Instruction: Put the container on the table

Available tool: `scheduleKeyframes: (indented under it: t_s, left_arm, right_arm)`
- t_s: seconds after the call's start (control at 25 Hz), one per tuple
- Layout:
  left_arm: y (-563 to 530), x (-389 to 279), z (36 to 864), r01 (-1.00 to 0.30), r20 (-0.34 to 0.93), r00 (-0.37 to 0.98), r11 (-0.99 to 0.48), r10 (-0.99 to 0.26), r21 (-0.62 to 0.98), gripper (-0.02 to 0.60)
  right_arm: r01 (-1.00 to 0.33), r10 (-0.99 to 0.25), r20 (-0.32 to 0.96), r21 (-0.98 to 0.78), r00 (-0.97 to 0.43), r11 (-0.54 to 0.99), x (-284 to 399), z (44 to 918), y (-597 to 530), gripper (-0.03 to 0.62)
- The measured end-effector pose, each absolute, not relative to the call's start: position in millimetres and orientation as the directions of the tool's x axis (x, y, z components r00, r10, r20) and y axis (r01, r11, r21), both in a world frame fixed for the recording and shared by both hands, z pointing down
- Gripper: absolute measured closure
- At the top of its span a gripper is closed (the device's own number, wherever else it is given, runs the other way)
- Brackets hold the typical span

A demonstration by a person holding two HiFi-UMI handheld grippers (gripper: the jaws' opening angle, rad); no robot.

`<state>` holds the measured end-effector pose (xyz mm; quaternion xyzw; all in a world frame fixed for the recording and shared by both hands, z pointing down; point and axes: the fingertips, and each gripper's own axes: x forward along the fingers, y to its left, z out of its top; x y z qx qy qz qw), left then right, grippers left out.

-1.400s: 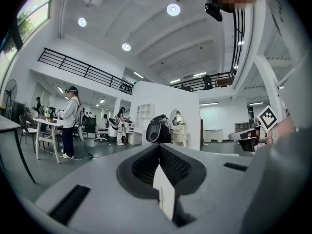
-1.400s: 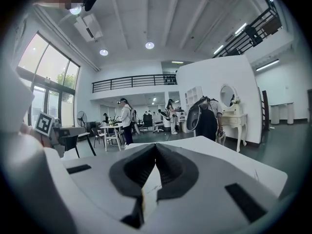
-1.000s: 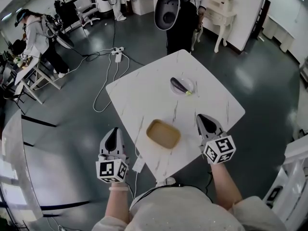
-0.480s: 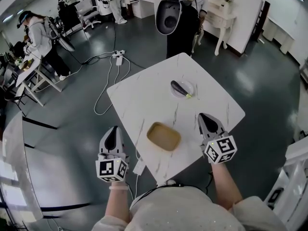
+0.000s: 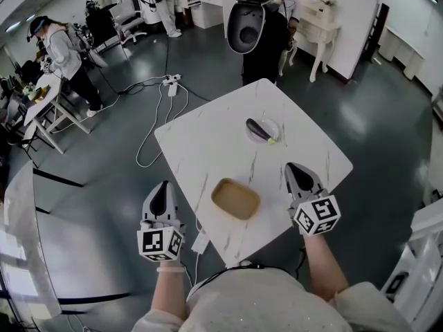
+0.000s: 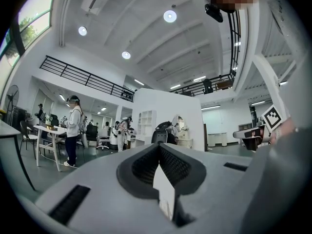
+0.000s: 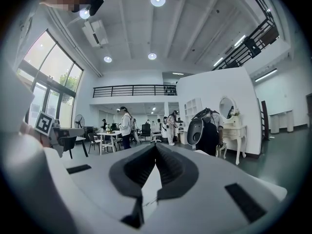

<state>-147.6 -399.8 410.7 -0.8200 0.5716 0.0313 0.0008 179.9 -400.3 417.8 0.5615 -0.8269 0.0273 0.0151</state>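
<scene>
Tan container (image 5: pixel 235 198) sits open side up on the white marble bench (image 5: pixel 201 140), near the front edge, touching neither claw. Left claw (image 5: pixel 163 185) hangs off the bench's left side, jaws together, empty. Right claw (image 5: pixel 293 167) is over the front right edge, jaws together, empty. Eggplant (image 5: pixel 258 129) lies on a plate (image 5: pixel 273 122) farther back.

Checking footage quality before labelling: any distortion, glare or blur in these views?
Head view: fisheye bends the room's edges, pale glare on the floor, container sharp. Left gripper view: dark round vignette, ceiling lamps blown white. Right gripper view: same vignette, windows bright.
</scene>
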Motion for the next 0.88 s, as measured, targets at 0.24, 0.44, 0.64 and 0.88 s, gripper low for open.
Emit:
scheduleKeyframes:
  t_s: [0.24, 0.44, 0.64, 0.88]
  left_arm:
    - [-402.0, -145.6, 413.1, -0.94, -0.049, 0.338, -0.34, -0.94, 0.032, 0.577]
    - [-402.3, -144.9, 413.9, -0.942, -0.046, 0.332, -0.333, -0.942, 0.03, 0.577]
    - [-403.9, -144.6, 412.4, -0.943, -0.044, 0.329, -0.33, -0.943, 0.027, 0.577]
    - [-405.2, -142.6, 412.5, -0.945, -0.043, 0.324, -0.325, -0.945, 0.027, 0.577]
  right_arm:
    - [-0.931, -0.929, 0.061, -0.045, -0.365, 0.363, 185.5, 423.7, -404.2, 0.588]
    - [-0.93, -0.928, 0.068, -0.053, -0.368, 0.364, 186.9, 427.5, -406.1, 0.588]
    - [-0.93, -0.928, 0.074, -0.069, -0.366, 0.361, 188.7, 429.2, -409.1, 0.588]
    - [-0.929, -0.927, 0.078, -0.078, -0.368, 0.362, 191.5, 430.8, -411.6, 0.588]
